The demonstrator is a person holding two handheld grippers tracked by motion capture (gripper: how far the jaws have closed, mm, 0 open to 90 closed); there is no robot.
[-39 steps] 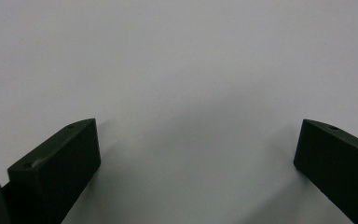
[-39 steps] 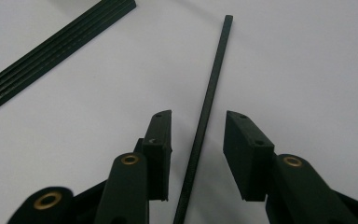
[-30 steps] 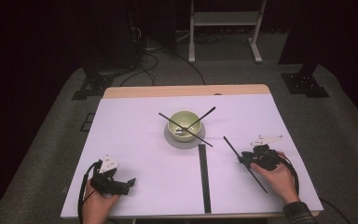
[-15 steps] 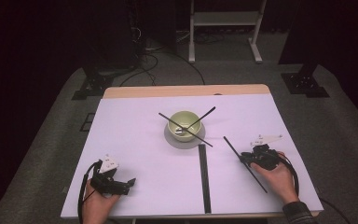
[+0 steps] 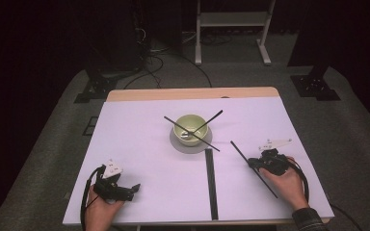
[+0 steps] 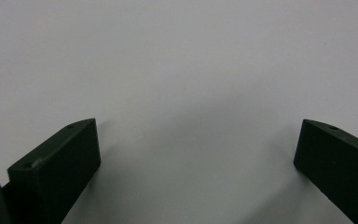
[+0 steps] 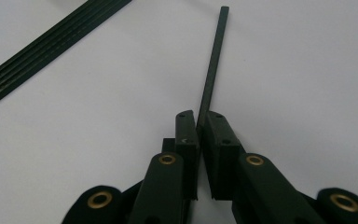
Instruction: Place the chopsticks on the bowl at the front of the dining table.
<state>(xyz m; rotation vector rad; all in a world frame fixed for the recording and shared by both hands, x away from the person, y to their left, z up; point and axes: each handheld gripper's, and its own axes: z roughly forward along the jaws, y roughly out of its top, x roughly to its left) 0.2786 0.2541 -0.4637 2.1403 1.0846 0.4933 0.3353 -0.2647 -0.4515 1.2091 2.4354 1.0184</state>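
High view: white bench point(image 5: 149, 144). R gripper point(image 5: 257, 163) sits at the near right, in the person's right hand point(image 5: 286, 185). It pinches a long black stick point(image 5: 253, 168) that runs diagonally, far end toward bench centre, near end toward the front edge below the hand; gripper grabs it approx. mid-length. L gripper point(image 5: 134, 187) near the front left corner, in the left hand point(image 5: 101, 207), low over bare bench, well apart from the stick. Green bowl point(image 5: 190, 127) on a grey plate point(image 5: 178, 143) at centre, w/ two more black sticks point(image 5: 207, 122) crossed over the rim. Black strip point(image 5: 211, 183) lies flat from just below the plate to the front edge, between the two grippers.

Left gripper view: left gripper point(image 6: 196, 149) jaws spread wide, bare white surface between them, nothing held.

Right gripper view: right gripper point(image 7: 199, 130) jaws pressed together on the stick point(image 7: 214, 60), which juts straight ahead past the tips. Black strip point(image 7: 51, 46) at upper left, apart from the stick.
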